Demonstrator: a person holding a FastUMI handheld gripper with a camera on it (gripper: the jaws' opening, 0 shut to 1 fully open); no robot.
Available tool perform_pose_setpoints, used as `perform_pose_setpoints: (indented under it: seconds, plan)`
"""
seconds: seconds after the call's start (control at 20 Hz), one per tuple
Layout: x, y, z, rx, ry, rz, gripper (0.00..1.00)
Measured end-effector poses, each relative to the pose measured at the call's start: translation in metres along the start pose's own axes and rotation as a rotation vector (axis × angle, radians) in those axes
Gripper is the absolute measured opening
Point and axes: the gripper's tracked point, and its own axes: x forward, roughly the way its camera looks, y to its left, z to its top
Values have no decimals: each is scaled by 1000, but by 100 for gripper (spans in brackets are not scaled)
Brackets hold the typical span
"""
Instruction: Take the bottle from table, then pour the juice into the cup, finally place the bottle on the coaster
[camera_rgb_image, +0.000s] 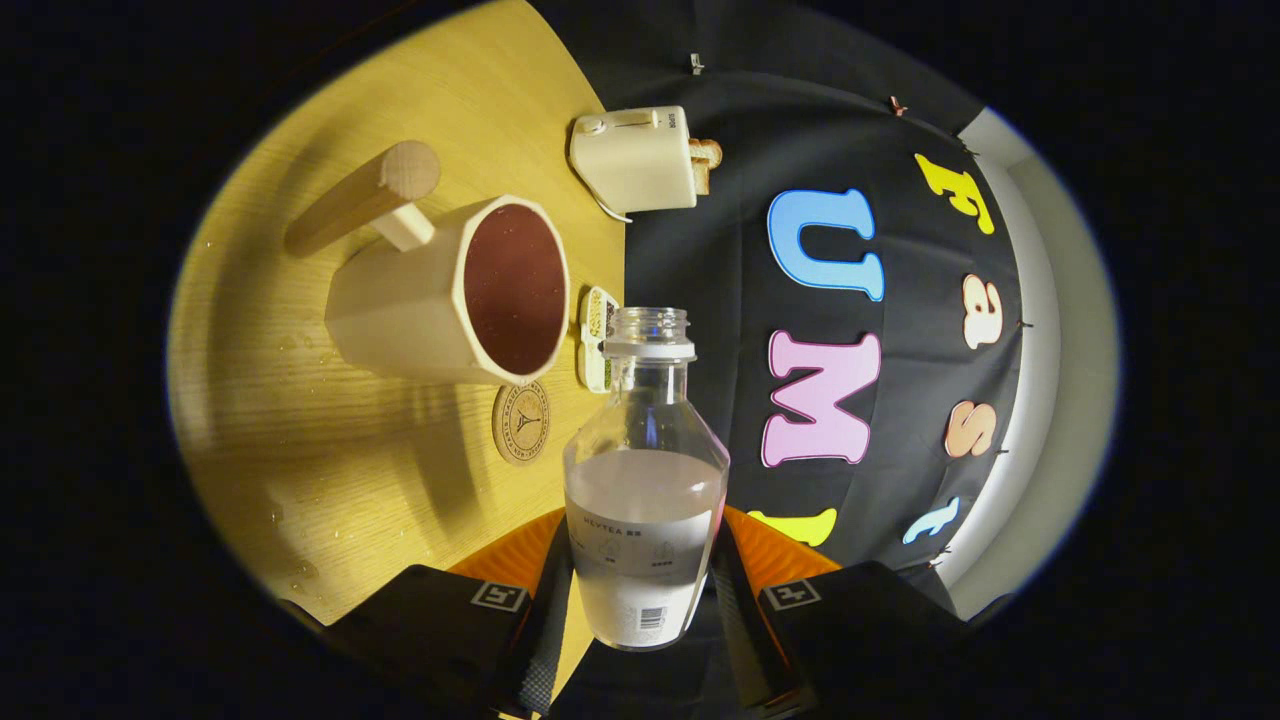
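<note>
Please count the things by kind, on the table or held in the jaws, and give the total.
Clear plastic bottles, cap off, gripped between the jaws: 1
Cream faceted cups with wooden handle: 1
Round cork coasters: 1
Cream toasters holding toast: 1
Small flat patterned items beside the cup: 1
Total: 5

Bottle (645, 480) between hand-held gripper (640, 600) fingers

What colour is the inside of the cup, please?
Dark reddish-brown inside the cup, seen clearly in the gripper view.

the bottle (645, 500) held between the fingers carries a label reading "heytea"; the coaster's (521, 422) ring text ahead is too small to read.
</note>
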Motion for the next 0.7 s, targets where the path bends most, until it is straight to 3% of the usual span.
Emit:
perform_pose_setpoints:
  seconds: [0.7]
  plan:
    - [0,4,2,-147,-21,5,70]
